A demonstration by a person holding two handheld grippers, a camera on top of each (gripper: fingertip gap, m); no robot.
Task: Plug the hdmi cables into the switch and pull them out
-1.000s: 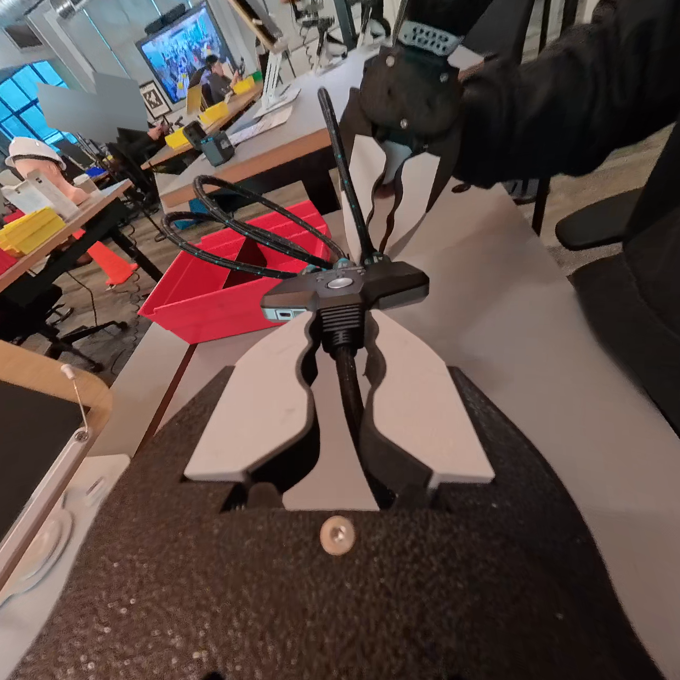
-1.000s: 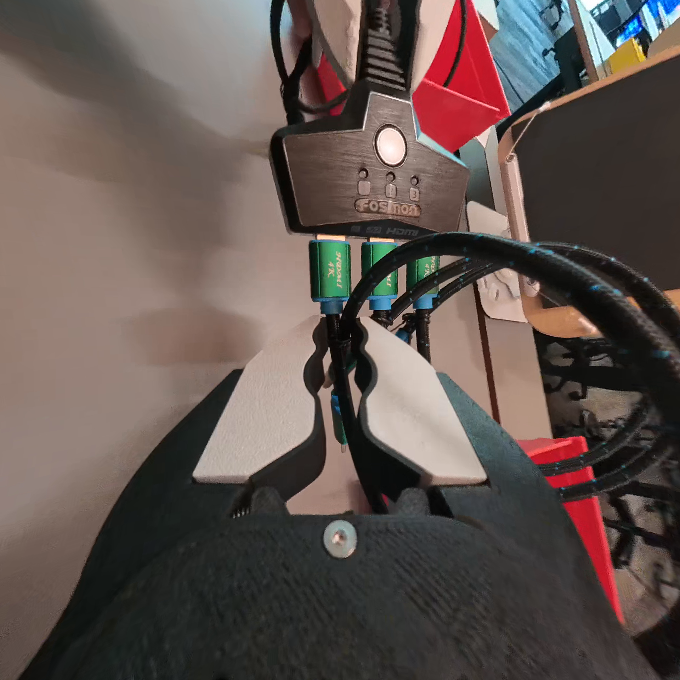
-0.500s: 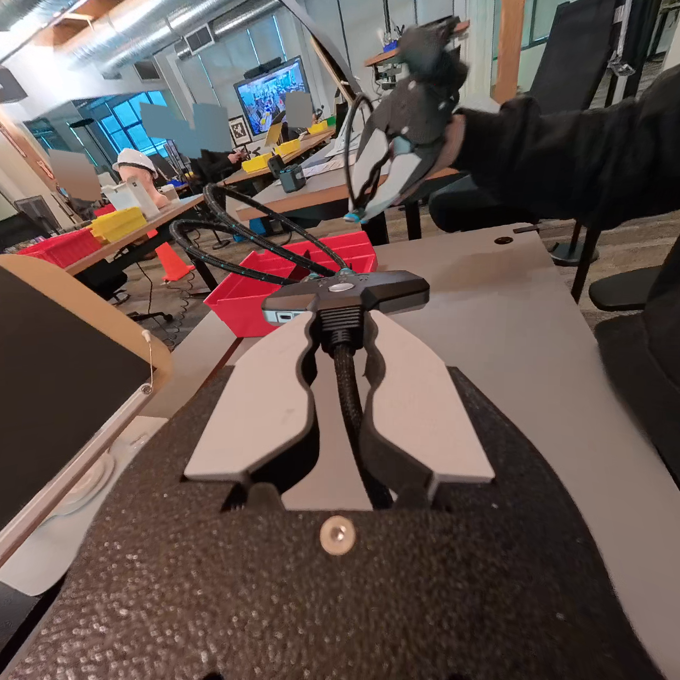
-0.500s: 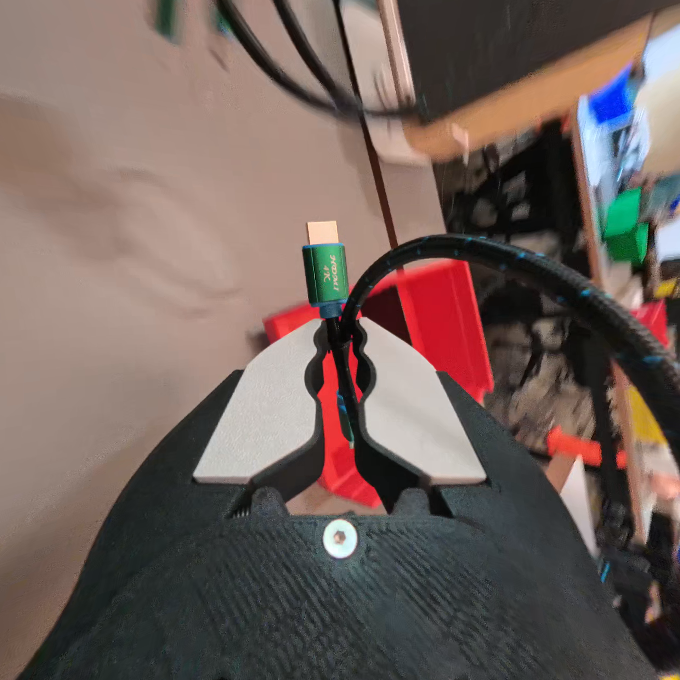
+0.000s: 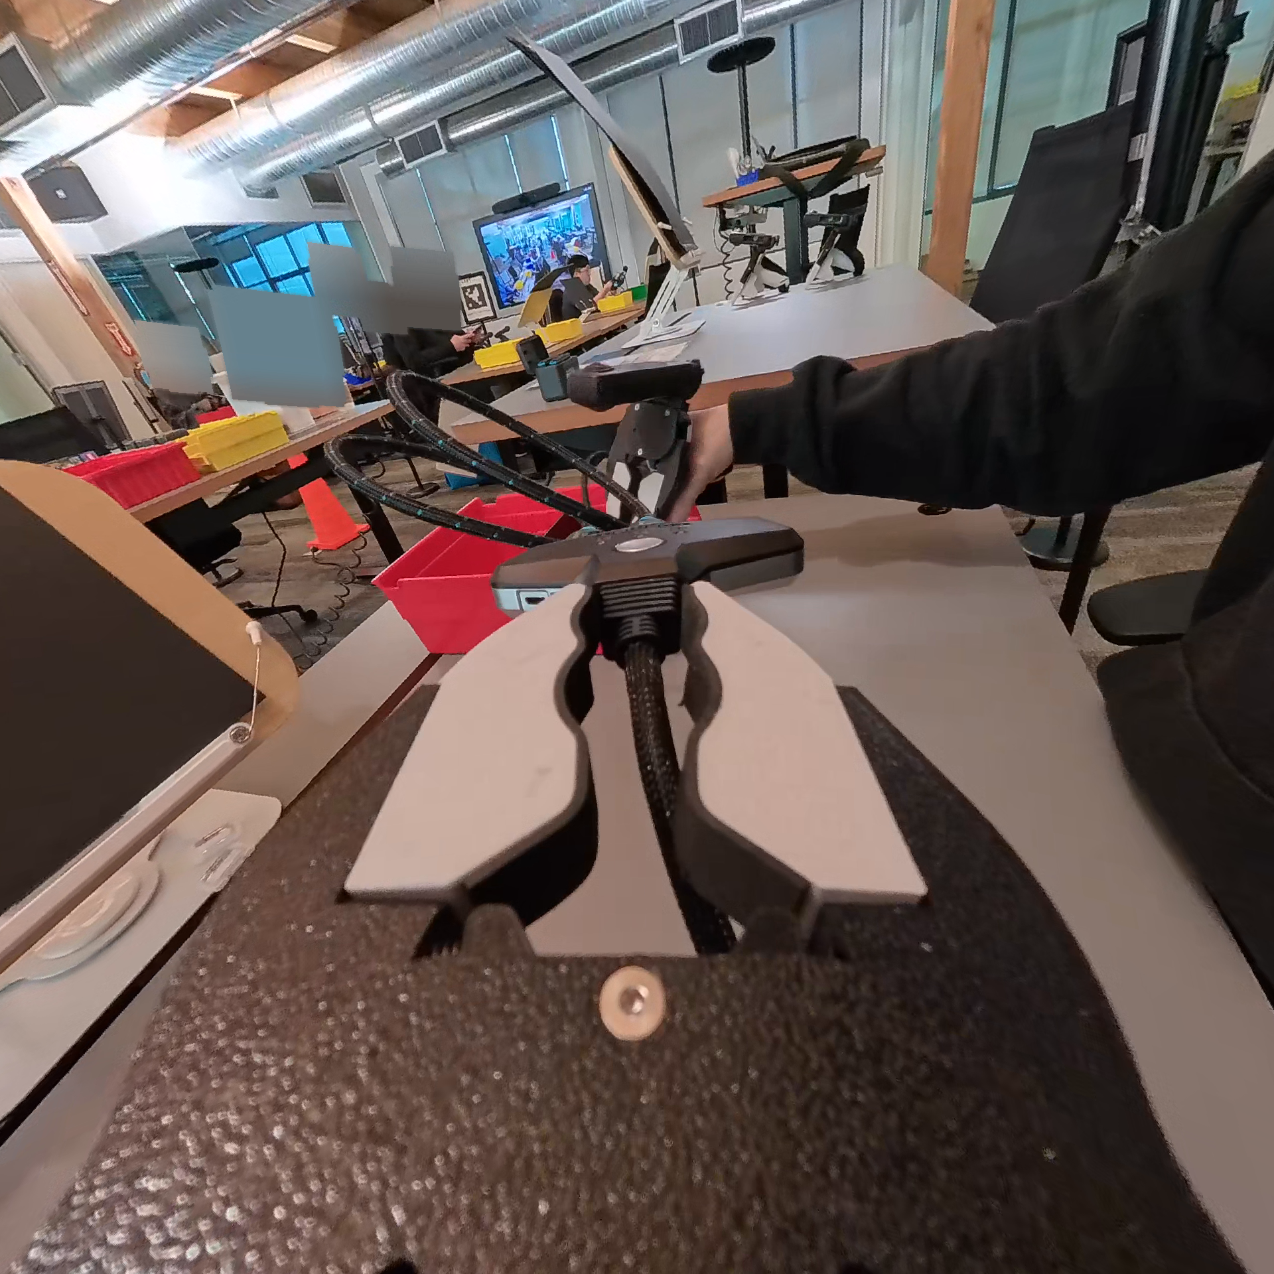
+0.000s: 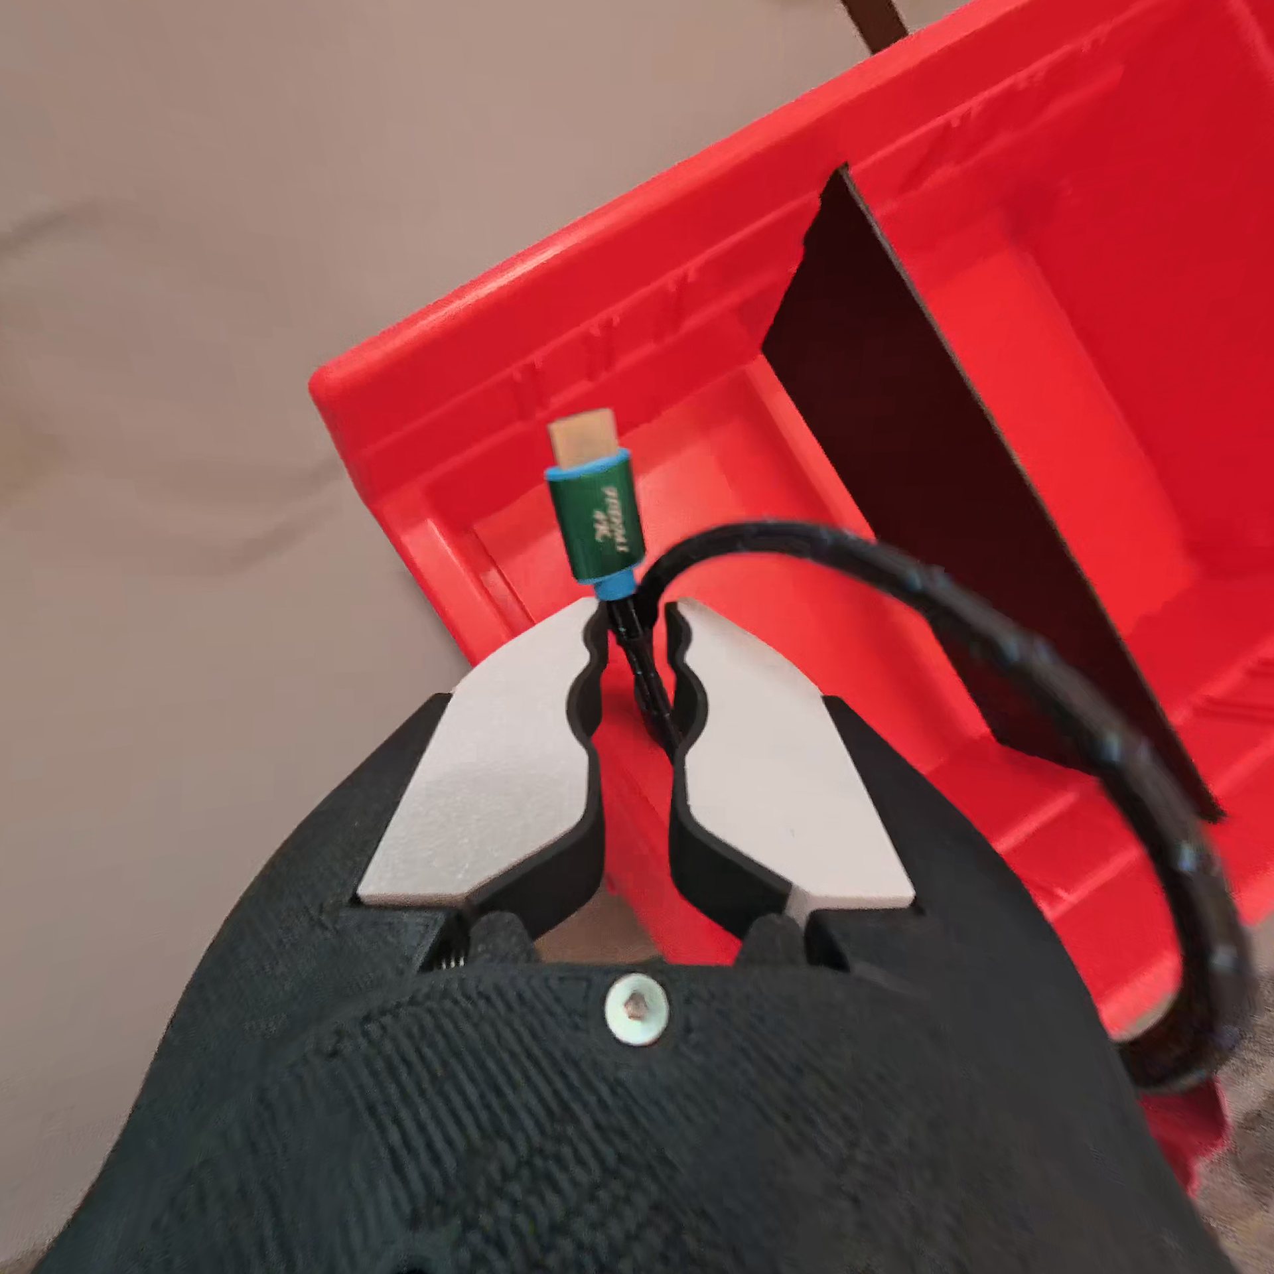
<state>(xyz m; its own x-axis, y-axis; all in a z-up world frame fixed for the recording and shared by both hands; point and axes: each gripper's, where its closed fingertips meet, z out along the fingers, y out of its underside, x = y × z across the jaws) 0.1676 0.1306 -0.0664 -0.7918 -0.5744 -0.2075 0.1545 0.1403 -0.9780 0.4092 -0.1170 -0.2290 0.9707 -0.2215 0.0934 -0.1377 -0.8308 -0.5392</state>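
My left gripper [image 5: 638, 610] is shut on the ribbed collar of the black HDMI switch [image 5: 648, 551], holding it just above the grey table [image 5: 896, 689]. Two braided cables [image 5: 441, 441] loop out from the switch's far side. My right gripper [image 6: 635, 607] is shut on a thin braided HDMI cable [image 6: 644, 679]. Its green plug [image 6: 596, 517] with a gold tip stands free, tilted left, over the red bin [image 6: 999, 310]. The thick part of the cable [image 6: 1034, 655] arcs off to the right. In the left wrist view the right gripper [image 5: 644, 482] hangs beyond the switch, above the bin [image 5: 448, 593].
A black divider [image 6: 896, 448] stands inside the bin. A dark screen on a stand [image 5: 103, 655] is at the table's left. The person's black sleeve [image 5: 1034, 413] reaches across from the right. A black chair [image 5: 1144, 607] is at the right edge. Other tables with yellow bins [image 5: 234, 441] stand behind.
My right gripper pulled one green plug out of the switch, swung it away and brought it down over the red bin. My left gripper kept hold of the switch.
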